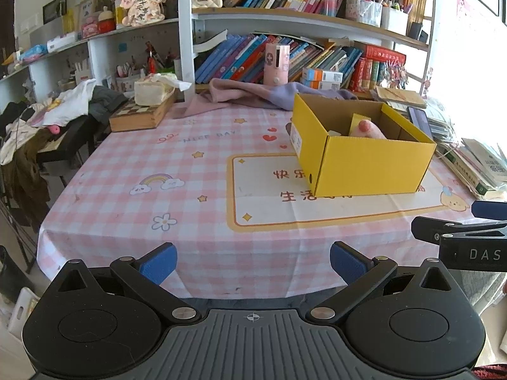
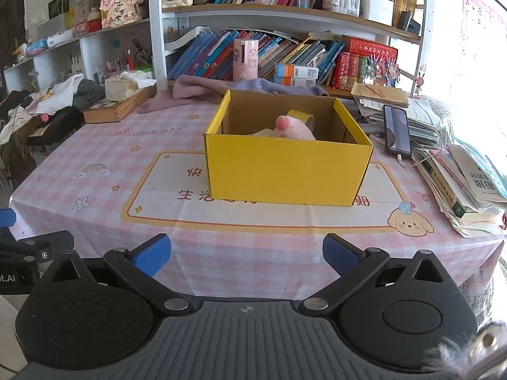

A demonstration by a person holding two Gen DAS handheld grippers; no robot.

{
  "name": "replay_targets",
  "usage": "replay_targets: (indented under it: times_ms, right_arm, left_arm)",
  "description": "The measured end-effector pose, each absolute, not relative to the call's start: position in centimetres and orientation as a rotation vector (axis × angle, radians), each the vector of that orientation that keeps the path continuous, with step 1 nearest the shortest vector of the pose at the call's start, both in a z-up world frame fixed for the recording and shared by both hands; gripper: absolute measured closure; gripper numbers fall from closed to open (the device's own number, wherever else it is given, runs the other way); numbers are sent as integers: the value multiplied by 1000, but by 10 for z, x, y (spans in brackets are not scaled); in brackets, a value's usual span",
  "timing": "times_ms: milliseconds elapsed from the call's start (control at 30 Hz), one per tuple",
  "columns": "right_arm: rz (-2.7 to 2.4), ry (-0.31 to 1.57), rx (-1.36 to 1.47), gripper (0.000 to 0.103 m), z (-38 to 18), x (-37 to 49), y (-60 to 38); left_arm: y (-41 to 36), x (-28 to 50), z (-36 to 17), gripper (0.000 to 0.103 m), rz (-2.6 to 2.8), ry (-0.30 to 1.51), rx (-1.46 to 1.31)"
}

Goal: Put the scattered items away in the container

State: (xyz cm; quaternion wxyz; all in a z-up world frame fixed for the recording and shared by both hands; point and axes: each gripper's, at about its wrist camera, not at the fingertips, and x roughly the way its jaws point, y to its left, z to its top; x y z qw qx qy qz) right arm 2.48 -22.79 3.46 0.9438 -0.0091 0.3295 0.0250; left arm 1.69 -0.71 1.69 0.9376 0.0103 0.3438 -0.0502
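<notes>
nearest: left gripper (image 1: 253,264) with jaws spread wide, nothing between them. same for right gripper (image 2: 247,255), wide apart and empty. both held back at the near edge of the desk (image 2: 95,215), side by side, each showing at the edge of the other's view.

further in, on the pink checked cloth: yellow box (image 2: 286,174), open-topped, sitting on the printed panel. inside: tape roll (image 2: 301,117) toward the back, pink toy (image 2: 290,128) poking above the rim, something pale beside it, too hidden to name. no loose items visible on the bare cloth around the box.

judged: tidying near its end or done, with both grippers drawn back. next move calls for a scan of the desk for anything missed; otherwise nothing left to grasp. phone (image 2: 396,128) and book stacks to the right probably not part of it.

readable: "das" on the right gripper body in the left view, "t.ai" on the left gripper body in the right view, "nice day" on the cloth, chinese characters "快乐" and "生活" beside the box. book spines on the shelf behind too small to read.
</notes>
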Motion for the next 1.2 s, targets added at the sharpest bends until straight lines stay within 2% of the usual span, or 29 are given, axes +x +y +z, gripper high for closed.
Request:
replay_targets:
  times_ms: [1200]
  right_arm:
    - [29, 695, -13, 0, 30, 25, -223]
  left_arm:
    - [-7, 20, 12, 0, -110, 719, 13]
